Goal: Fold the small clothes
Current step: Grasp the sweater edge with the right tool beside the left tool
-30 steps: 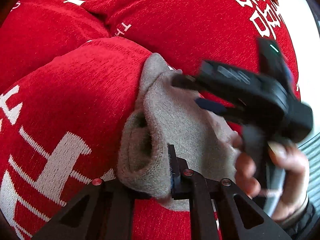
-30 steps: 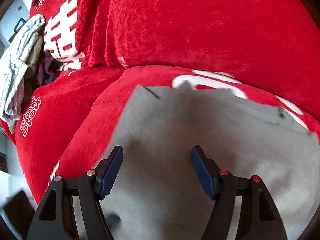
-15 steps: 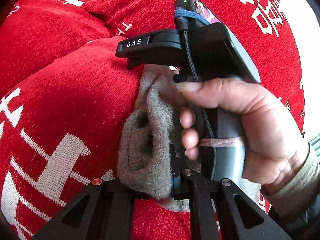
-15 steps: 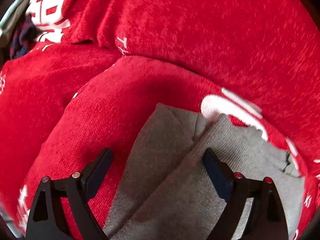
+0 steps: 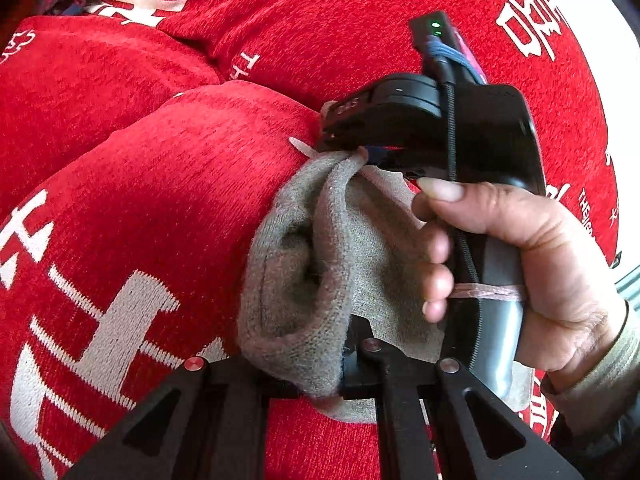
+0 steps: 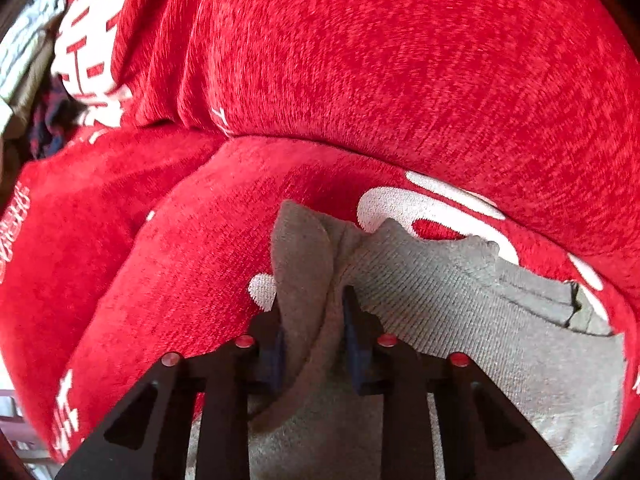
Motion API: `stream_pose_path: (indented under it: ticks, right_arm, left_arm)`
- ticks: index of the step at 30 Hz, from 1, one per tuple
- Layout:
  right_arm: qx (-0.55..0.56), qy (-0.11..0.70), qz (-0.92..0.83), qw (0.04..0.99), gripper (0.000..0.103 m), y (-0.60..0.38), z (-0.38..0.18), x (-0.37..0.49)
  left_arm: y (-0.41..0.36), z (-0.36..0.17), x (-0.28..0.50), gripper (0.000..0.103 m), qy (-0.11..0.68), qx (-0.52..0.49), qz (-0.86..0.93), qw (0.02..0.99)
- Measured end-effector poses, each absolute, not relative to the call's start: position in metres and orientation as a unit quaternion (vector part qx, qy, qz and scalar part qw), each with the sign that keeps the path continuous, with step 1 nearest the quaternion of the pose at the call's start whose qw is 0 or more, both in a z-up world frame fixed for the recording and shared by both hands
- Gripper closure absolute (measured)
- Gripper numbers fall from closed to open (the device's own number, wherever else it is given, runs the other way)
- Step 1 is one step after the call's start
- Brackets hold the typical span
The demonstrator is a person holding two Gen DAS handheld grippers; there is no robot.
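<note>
1. Biggest change: the right gripper (image 6: 312, 332) has just been squeezing in. A second ago its blue pads sat wide apart over flat grey cloth; now they pinch a raised fold of the grey knit garment (image 6: 460, 304) between them, clenched on it.

2. In the left wrist view, the right gripper (image 5: 360, 152) was a blurry dark shape off to the right a second ago. Now it sits further left and sharper, its tip down on the far edge of the bunched cloth, with the person's right hand (image 5: 516, 264) wrapped around the handle.

3. The left gripper (image 5: 320, 376) hasn't really changed: its jaws stay clamped on the near end of the garment (image 5: 304, 280), same bunched roll of grey knit sticking up out of them as before.

4. The garment lies on the red blanket with white lettering (image 5: 160, 184), stretched between the two grippers, one end in each.

5. Hard to make out: in the left view the left gripper's pads are buried under the fabric, so only the black finger frames and red screws show. The hand and handle cover the right part of the garment, so its full shape is a guess from there.

6. In the right view the garment runs off the bottom edge of the frame. There's also some pale, crumpled cloth (image 6: 24, 56) at the far left edge, too blurred and cut off to identify.
</note>
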State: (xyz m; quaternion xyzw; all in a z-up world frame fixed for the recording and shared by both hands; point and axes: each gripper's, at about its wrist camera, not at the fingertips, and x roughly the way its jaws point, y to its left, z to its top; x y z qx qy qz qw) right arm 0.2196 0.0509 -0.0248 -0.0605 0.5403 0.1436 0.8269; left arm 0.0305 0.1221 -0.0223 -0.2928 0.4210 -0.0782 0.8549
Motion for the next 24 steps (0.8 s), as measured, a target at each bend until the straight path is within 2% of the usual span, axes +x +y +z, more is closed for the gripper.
stream_pose_path:
  ticks: [12,24]
  right_arm:
    - [0.006,0.518,0.186,0.835,0.081,0.01,0.0,0.207]
    - [0.044,0.508,0.208,0.835,0.081,-0.029,0.015,0.205]
  left_arm:
    - [0.087,0.009,0.02,0.093,0.411,-0.177,-0.034,0.894]
    - [0.059,0.036,0.028,0.093,0.413,-0.126,-0.019,0.902]
